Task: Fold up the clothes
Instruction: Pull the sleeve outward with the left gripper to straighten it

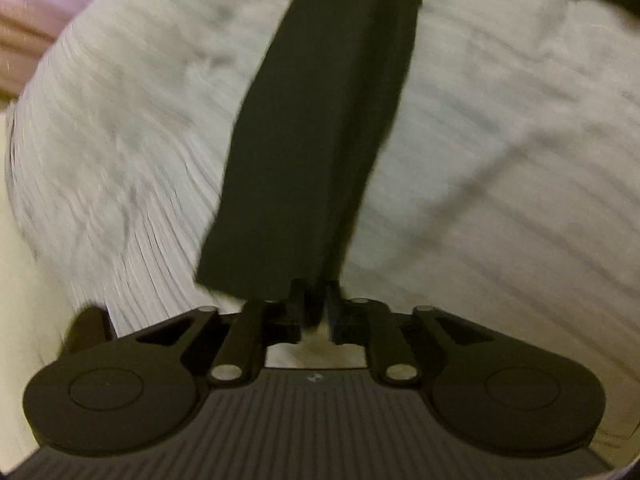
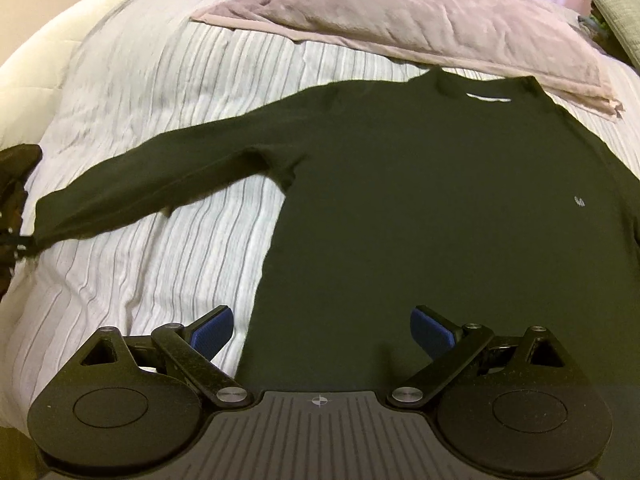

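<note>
Right wrist view: a dark long-sleeved top (image 2: 420, 208) lies flat, front up, on a bed with a striped cover (image 2: 160, 92). Its body fills the centre and right of the frame, neckline toward the top, a white label inside the collar and a small pale mark on the chest at right. One sleeve (image 2: 160, 176) runs out toward the left edge, stretched nearly straight. At the cuff, far left, a dark shape is probably the other tool, too cut off to be sure.

Right gripper (image 2: 322, 332): jaws wide apart, blue pads (image 2: 214, 330) showing, nothing between them. It hovers at the hem at bottom centre, one pad over the cover, the other over the cloth. Likely positioned to take the hem or side edge.

Left wrist view, blurred by motion: left gripper (image 1: 316, 304) with jaws drawn narrow on the sleeve end; the dark strip (image 1: 316, 120) rises from the jaws toward the top centre, taut over the striped cover. Holding the cuff out seems meant to straighten the sleeve before laying it across the body.

Outward: a pinkish-grey pillow (image 2: 420, 20) lies across the upper frame, just beyond the collar; whether they touch is unclear. No fold is visible yet; judged an early stage.
</note>
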`<state>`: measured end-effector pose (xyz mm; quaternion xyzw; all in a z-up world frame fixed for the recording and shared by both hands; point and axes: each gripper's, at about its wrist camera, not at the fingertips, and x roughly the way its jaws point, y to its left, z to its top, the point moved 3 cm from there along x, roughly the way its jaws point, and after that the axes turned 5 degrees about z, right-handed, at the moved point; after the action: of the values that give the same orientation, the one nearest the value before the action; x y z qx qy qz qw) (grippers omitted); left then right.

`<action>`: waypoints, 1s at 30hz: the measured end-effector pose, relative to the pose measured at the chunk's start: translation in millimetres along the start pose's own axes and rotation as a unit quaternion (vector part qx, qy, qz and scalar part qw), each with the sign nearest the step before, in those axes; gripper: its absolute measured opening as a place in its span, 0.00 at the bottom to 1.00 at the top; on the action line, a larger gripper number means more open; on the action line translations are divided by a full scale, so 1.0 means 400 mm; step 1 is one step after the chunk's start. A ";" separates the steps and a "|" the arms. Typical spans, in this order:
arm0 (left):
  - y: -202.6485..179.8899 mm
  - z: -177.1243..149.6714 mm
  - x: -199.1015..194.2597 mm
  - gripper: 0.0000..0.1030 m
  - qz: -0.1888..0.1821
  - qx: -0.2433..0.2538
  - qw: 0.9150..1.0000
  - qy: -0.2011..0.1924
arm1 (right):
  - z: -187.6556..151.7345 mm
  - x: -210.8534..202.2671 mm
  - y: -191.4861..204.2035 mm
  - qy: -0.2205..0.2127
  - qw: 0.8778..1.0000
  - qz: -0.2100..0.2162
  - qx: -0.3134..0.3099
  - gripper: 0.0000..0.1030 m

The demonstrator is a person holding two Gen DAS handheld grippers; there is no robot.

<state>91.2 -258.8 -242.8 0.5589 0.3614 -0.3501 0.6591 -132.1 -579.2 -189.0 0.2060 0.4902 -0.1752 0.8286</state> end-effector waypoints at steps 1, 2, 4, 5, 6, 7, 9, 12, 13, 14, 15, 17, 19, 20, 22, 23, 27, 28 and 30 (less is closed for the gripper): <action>-0.008 -0.012 0.012 0.15 -0.004 -0.002 1.000 0.013 | 0.001 -0.001 0.000 0.000 1.000 -0.001 -0.002 0.95; 0.009 -0.017 0.012 0.15 -0.005 -0.020 1.000 0.012 | 0.001 -0.002 -0.001 0.000 1.000 -0.002 -0.002 0.95; 0.055 -0.023 0.003 0.20 -0.008 -0.064 0.998 0.004 | -0.009 -0.004 -0.016 0.004 1.000 -0.008 0.003 0.95; 0.085 -0.023 0.001 0.27 -0.010 -0.092 0.996 -0.001 | -0.015 -0.005 -0.024 0.007 1.000 -0.011 0.006 0.95; 0.122 -0.017 -0.001 0.30 -0.014 -0.127 0.992 -0.013 | -0.022 -0.006 -0.032 0.009 1.000 -0.014 0.010 0.95; 0.152 -0.006 0.003 0.30 -0.019 -0.155 0.987 -0.021 | -0.029 -0.007 -0.039 0.012 1.000 -0.017 0.015 0.95; 0.204 0.017 0.016 0.40 -0.032 -0.204 0.978 -0.033 | -0.038 -0.009 -0.049 0.015 0.999 -0.020 0.024 0.95; 0.260 0.053 0.071 0.42 -0.052 -0.246 0.967 -0.035 | -0.044 -0.011 -0.054 0.017 0.999 -0.025 0.025 0.95; 0.270 0.063 0.102 0.42 -0.060 -0.254 0.965 -0.028 | -0.046 -0.013 -0.053 0.018 0.999 -0.025 0.024 0.95; 0.274 0.072 0.132 0.44 -0.073 -0.259 0.963 -0.017 | -0.047 -0.014 -0.052 0.019 0.999 -0.026 0.022 0.95; 0.261 0.070 0.154 0.43 -0.091 -0.264 0.960 -0.002 | -0.048 -0.015 -0.051 0.020 0.999 -0.026 0.019 0.95; 0.251 0.070 0.191 0.28 -0.127 -0.271 0.954 0.013 | -0.049 -0.016 -0.050 0.021 0.999 -0.029 0.013 0.95; 0.261 0.075 0.174 0.03 -0.133 -0.265 0.955 0.007 | -0.049 -0.020 -0.053 0.019 0.999 -0.034 0.012 0.95; 0.272 0.073 0.152 0.03 -0.115 -0.268 0.957 -0.005 | -0.048 -0.022 -0.057 0.017 0.999 -0.036 0.014 0.95; 0.309 0.055 0.109 0.02 -0.074 -0.299 0.951 -0.020 | -0.046 -0.023 -0.067 0.013 0.999 -0.038 0.027 0.95; 0.317 0.046 0.102 0.01 -0.057 -0.302 0.952 -0.012 | -0.045 -0.022 -0.072 0.012 0.999 -0.039 0.035 0.95; 0.325 0.017 0.088 0.04 -0.020 -0.294 0.955 0.023 | -0.048 -0.021 -0.099 0.007 0.997 -0.039 0.069 0.95; 0.325 0.014 0.082 0.05 -0.012 -0.292 0.956 0.028 | -0.053 -0.021 -0.111 0.007 0.996 -0.042 0.078 0.95; 0.323 0.026 0.056 0.08 0.004 -0.291 0.957 0.020 | -0.067 -0.030 -0.141 0.010 0.995 -0.049 0.092 0.95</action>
<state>214.9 -253.6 -198.8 0.3516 0.4588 -0.2160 0.7869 -185.3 -612.5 -199.7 0.2585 0.4901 -0.2579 0.7915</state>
